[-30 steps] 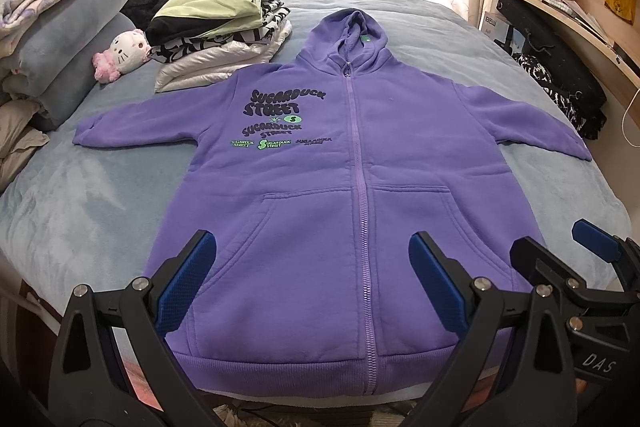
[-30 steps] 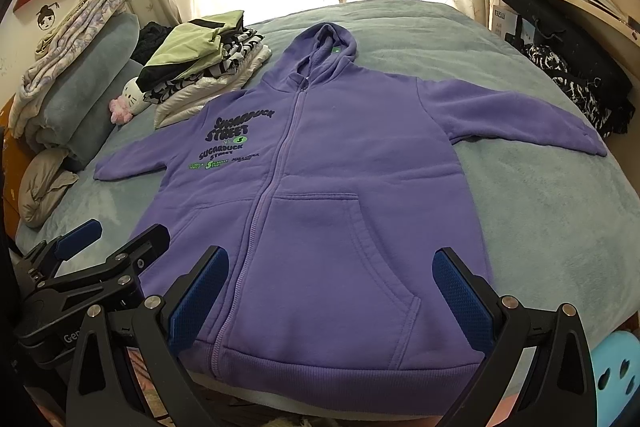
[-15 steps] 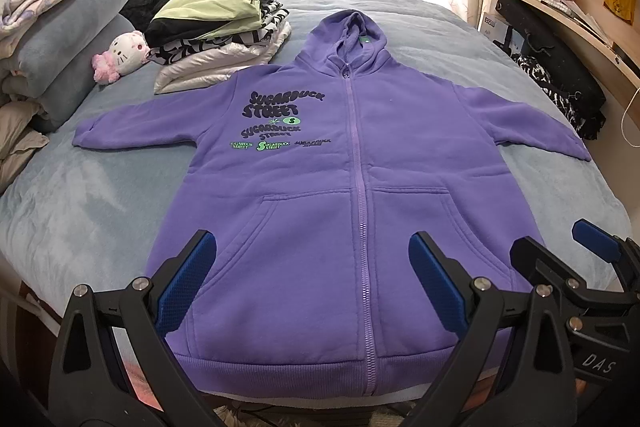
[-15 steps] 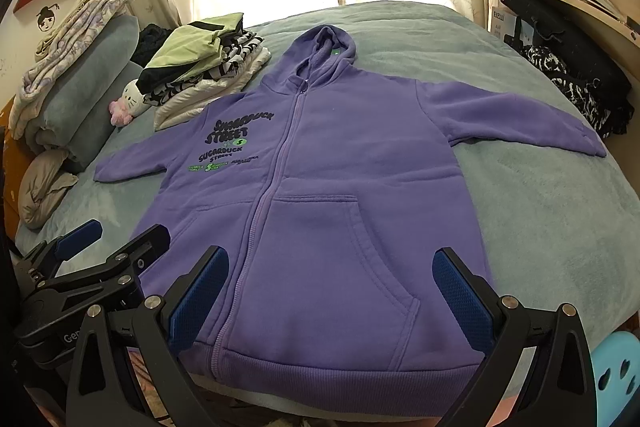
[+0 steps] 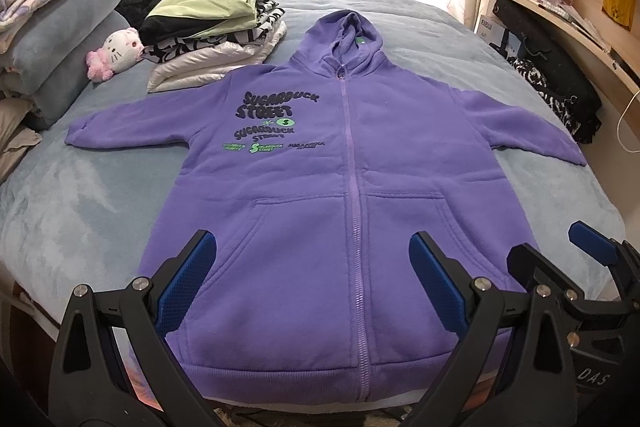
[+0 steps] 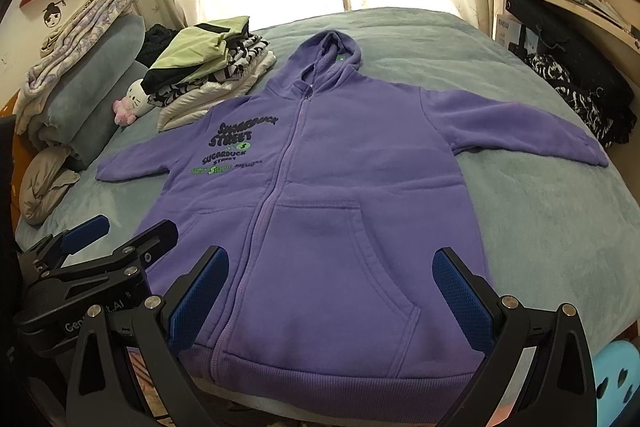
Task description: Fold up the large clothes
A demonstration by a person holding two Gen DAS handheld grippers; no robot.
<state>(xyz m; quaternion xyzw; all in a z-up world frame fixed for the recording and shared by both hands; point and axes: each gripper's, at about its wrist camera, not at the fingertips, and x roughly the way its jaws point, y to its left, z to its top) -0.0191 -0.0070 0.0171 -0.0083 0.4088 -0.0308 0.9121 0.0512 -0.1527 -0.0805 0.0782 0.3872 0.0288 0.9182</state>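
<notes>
Folding is not yet begun, judging by the layout. Nearest the cameras, the left gripper [image 5: 312, 287] with black arms and blue textured pads is hanging over the hem with its jaws spread wide — nothing between them, nothing touching the pads. The right gripper [image 6: 332, 303] is doing the same just beside it, jaws equally wide and empty, poised above the right-hand pocket.

Below both, the large purple zip-front fleece hoodie [image 5: 344, 195] is lying flat and face up on the grey-blue plush bedspread [image 5: 80, 211], zip closed, ribbed hem at the near edge of the bed, hood pointing toward the window. Both sleeves are lying spread outward, unfolded; the body is showing no crease or fold.

So all steps appear to be remaining: sleeves in, sides in, then hem toward hood.

Farther back on the left, a stack of folded clothes topped by a light-green garment [image 5: 208, 27] is sitting near the left shoulder — likely finished pieces.
</notes>
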